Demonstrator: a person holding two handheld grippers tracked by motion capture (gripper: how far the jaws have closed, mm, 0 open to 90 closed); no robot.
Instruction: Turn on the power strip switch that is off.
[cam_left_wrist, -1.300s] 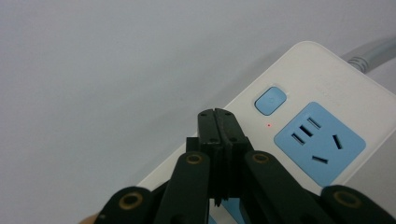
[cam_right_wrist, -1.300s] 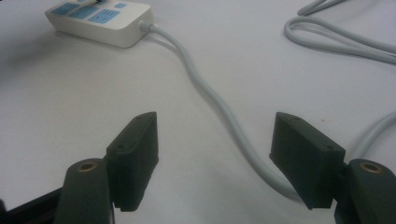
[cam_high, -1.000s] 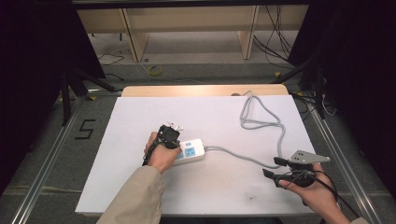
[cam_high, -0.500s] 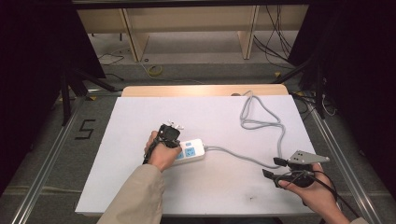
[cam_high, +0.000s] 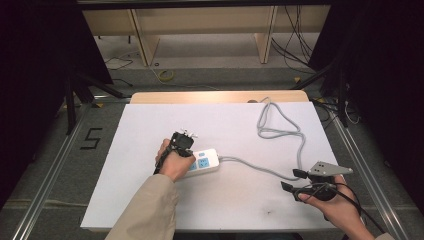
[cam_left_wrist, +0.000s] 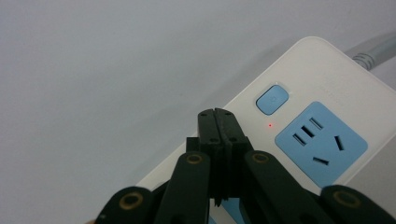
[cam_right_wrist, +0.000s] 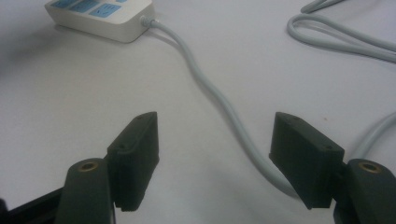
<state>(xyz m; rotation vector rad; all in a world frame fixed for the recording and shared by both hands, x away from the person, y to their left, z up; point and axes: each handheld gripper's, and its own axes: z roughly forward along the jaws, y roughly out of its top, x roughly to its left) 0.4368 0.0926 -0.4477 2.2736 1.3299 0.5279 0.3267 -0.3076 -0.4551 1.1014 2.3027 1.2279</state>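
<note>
A black "5" (cam_high: 91, 138) is taped on the floor at the left middle of the high view; on the power strip itself no brand or lettering can be read. The white power strip (cam_high: 204, 163) lies on the white surface (cam_high: 235, 210) just left of centre in the high view, its grey cable (cam_high: 280, 131) running right and looping toward the upper right.

In the left gripper view the left tool (cam_left_wrist: 218, 113) has its jaws pressed together with nothing between them, its tips over the strip just beside the blue switch button (cam_left_wrist: 272, 98). A small red light (cam_left_wrist: 270, 125) glows beside a blue socket (cam_left_wrist: 320, 142) at the right of that frame.

The right tool (cam_right_wrist: 212, 135) sits at the lower right of the high view, jaws wide apart; the cable passes near its right jaw without being gripped.

Compared with the earlier frames, nothing differs: both hands, the strip and the cable keep their places.
</note>
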